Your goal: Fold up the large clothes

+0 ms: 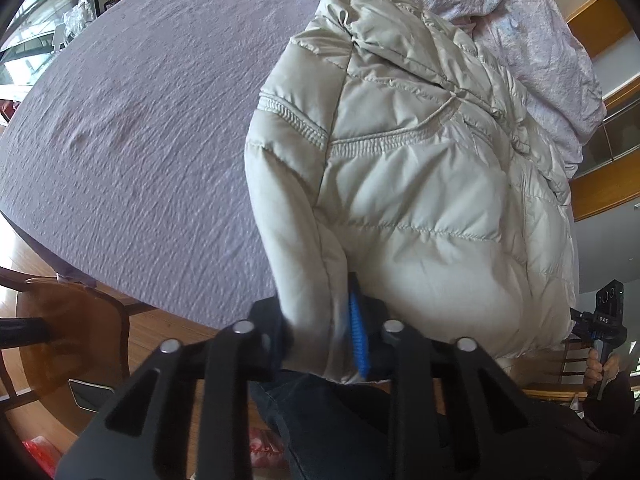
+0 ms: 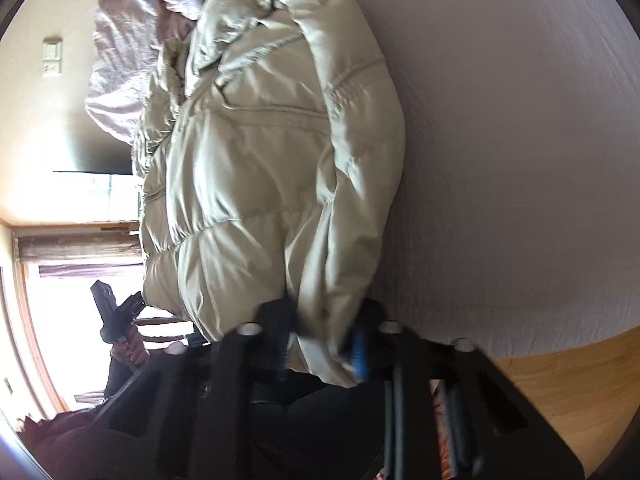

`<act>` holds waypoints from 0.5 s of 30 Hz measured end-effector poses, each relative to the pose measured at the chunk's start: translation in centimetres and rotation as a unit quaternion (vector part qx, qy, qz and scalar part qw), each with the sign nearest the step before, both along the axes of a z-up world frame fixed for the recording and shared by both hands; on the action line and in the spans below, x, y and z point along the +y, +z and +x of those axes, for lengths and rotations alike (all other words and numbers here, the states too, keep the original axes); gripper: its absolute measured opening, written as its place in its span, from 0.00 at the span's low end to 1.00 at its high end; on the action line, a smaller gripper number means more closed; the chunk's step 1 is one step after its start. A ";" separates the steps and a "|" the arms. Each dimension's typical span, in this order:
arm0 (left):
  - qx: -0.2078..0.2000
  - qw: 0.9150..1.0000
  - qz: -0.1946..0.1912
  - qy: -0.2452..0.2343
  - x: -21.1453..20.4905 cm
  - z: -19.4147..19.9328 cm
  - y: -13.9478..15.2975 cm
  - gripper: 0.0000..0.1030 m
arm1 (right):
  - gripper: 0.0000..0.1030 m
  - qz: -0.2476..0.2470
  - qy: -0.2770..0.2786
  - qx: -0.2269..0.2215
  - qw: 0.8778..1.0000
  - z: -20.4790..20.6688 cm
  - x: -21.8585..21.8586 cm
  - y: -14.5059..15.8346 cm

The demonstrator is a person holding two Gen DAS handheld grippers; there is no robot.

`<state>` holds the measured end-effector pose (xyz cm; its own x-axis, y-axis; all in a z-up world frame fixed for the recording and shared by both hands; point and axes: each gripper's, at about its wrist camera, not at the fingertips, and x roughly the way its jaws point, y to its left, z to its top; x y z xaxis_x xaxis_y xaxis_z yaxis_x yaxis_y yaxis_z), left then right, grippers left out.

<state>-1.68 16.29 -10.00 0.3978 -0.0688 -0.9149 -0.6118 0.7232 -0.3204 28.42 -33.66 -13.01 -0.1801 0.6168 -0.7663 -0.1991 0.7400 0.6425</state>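
Left wrist view: the left claw point(image 1: 320, 340) is closed tight on the near edge of the big puffy jacket point(image 1: 408, 184), w/ cloth bunched between its black fingers and the blue pad point(image 1: 358, 336) pressing on it. The rest of the jacket lies ahead of the claw on the purple bed sheet point(image 1: 132, 140), stretching away toward the crumpled pink blanket point(image 1: 532, 40) far off. To the right of the claw, past the jacket's corner, a hand holds the other tool. Right wrist view: the right claw point(image 2: 324, 344) is also closed on the jacket's point(image 2: 272, 168) near edge, cloth squeezed between its fingers; the jacket runs away in front of it, bare sheet point(image 2: 520, 140) to its right, wood floor point(image 2: 560, 380) below right. Step in hand, I think: grabbing the bottom edge w/ both claws, ready for a fold. Next move prob needs both claws to lift together and carry the edge forward, over the jacket, toward its far end, keeping level so the puffy cloth doesn't slip out or go crooked.
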 end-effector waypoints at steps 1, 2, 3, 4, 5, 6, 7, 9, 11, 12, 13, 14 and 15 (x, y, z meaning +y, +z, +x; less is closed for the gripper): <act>-0.001 1.000 0.006 0.002 0.0 0.1 0.4 0.17 | 0.16 -0.001 0.004 -0.009 1.000 0.1 0.2 0.4; -0.001 1.000 0.011 0.002 0.1 0.2 0.7 0.15 | 0.14 -0.003 0.010 -0.020 1.000 0.1 0.5 0.8; -0.002 1.000 0.018 0.002 0.1 0.4 1.2 0.14 | 0.14 -0.004 0.016 -0.027 0.999 0.2 0.4 1.1; -0.003 1.000 0.023 0.002 0.1 0.5 1.5 0.13 | 0.13 -0.007 0.020 -0.037 0.999 0.3 0.8 1.6; -0.005 1.000 0.031 0.002 0.2 0.7 2.1 0.13 | 0.13 -0.007 0.023 -0.044 0.999 0.4 1.0 2.0; -0.009 0.999 0.036 0.003 0.4 0.9 2.6 0.12 | 0.12 -0.005 0.025 -0.058 0.998 0.6 1.1 2.7; -0.015 0.999 0.043 0.006 0.6 1.2 3.4 0.12 | 0.12 -0.001 0.026 -0.070 0.997 0.8 1.4 3.3; -0.026 0.998 0.053 0.011 1.1 1.5 4.6 0.12 | 0.12 0.007 0.025 -0.092 0.995 1.2 1.9 4.7; -0.039 0.997 0.065 0.017 1.6 2.0 5.9 0.12 | 0.12 0.016 0.025 -0.117 0.993 1.7 2.5 6.2; -0.043 0.996 0.071 0.019 1.8 2.3 6.5 0.12 | 0.11 0.018 0.025 -0.125 0.992 1.9 2.5 6.8; -0.048 0.995 0.080 0.022 2.1 2.7 7.2 0.12 | 0.11 0.021 0.025 -0.137 0.990 2.2 2.8 7.5; -0.052 0.994 0.088 0.023 2.3 3.1 7.8 0.12 | 0.11 0.024 0.025 -0.151 0.988 2.6 3.2 8.3; -0.056 0.994 0.094 0.024 2.4 3.6 8.3 0.12 | 0.11 0.026 0.025 -0.159 0.987 2.9 3.3 8.7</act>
